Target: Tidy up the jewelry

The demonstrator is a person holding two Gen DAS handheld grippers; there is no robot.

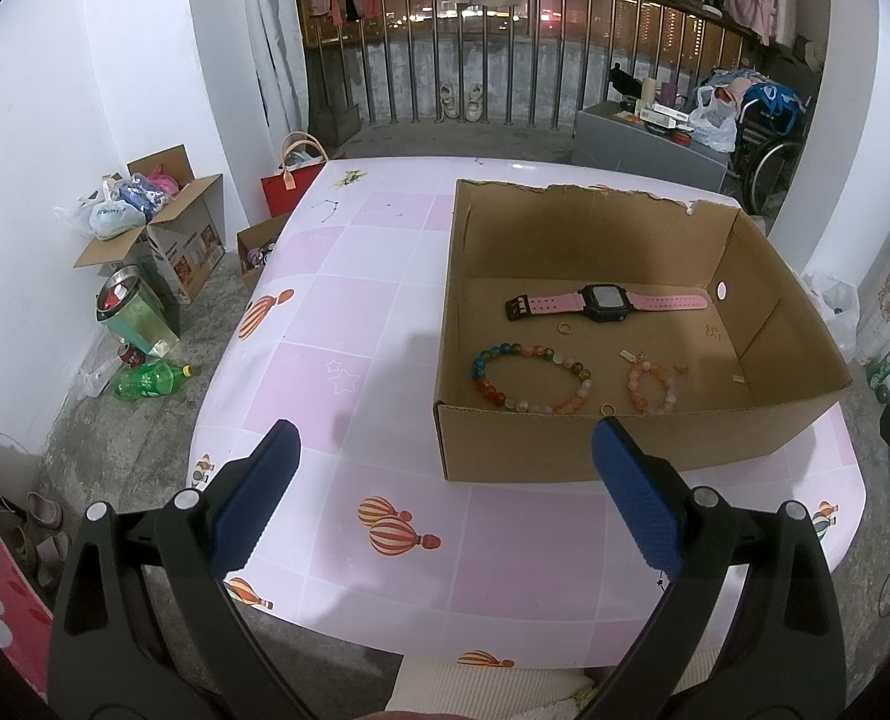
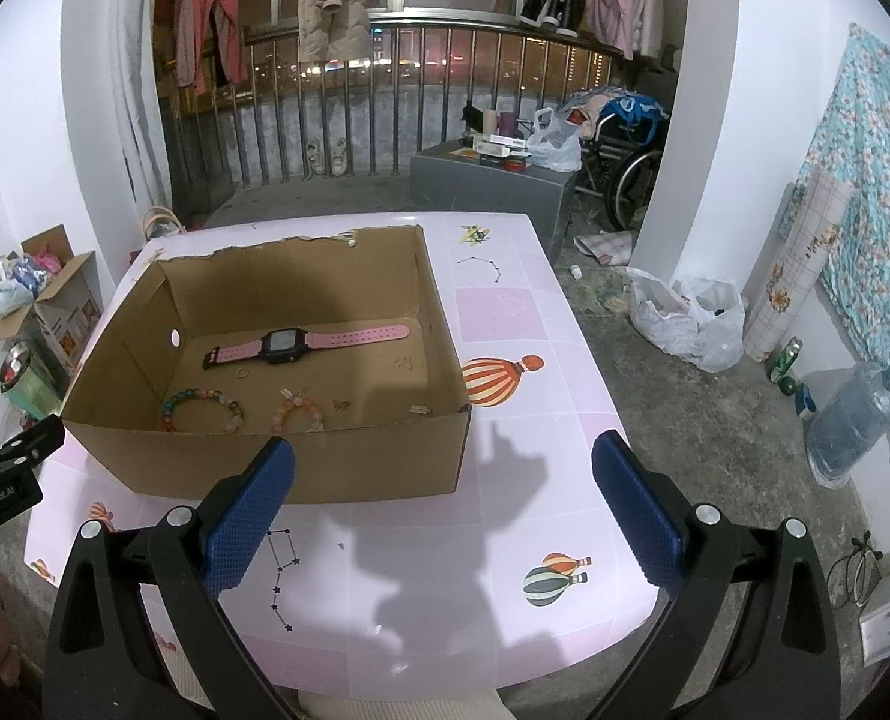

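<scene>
1. Both my tools are wide open and hold nothing. My left tool (image 1: 445,450) hangs over the near edge of the surface (image 1: 336,324), just short of the cardboard box (image 1: 523,450). My right tool (image 2: 445,468) hangs off the box's near right corner.

2. All the jewelry I can see already lies on the box floor. Nothing lies loose on the pink cloth.

3. The pink watch (image 1: 607,303) lies flat toward the back. I judge it the heaviest piece, its strap bendy and its face hard. I would pinch the strap just beside the case, not the screen, which could slip or scratch.

4. The multicoloured bead bracelet (image 1: 532,378) lies near the front wall. Its beads look glassy and round, so likely slippery, and the loop will go limp when lifted. I would close across one side of the loop, over two or three beads.

5. The smaller peach bracelet (image 1: 652,387) lies to its right, and I would take it the same way.

6. The small gold ring (image 1: 565,329) near the watch and another ring (image 1: 608,409) at the front wall are thin and flat on the cardboard. They look hard for broad pads to get under, and the front wall crowds the second.

7. The tiny charms near the peach bracelet are too small for me to identify.
</scene>
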